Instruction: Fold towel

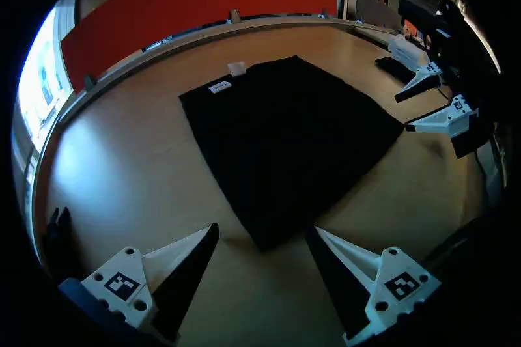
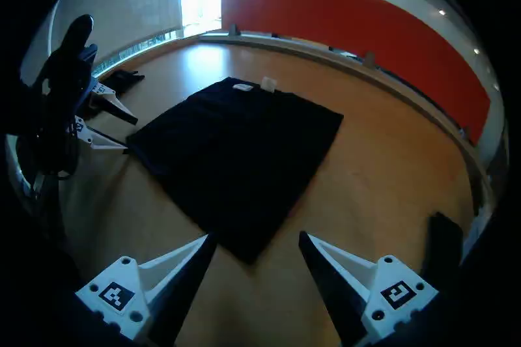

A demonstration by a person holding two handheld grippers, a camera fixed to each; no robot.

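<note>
a black towel (image 1: 286,145) lies flat on the table (image 1: 130,165). the left gripper (image 1: 262,230) is spread open at one corner, holding nothing. the right gripper (image 2: 257,236) gapes empty at another corner.

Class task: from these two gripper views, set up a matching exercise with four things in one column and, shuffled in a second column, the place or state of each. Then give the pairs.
Column one
1. black cloth towel
2. long red wall panel
3. small white tag
4. white two-finger left gripper

Column two
A. open, at the towel's near corner
B. spread flat on the light wooden table
C. behind the table's far edge
D. on the towel, near its far edge

Pairs: 1-B, 2-C, 3-D, 4-A
</note>
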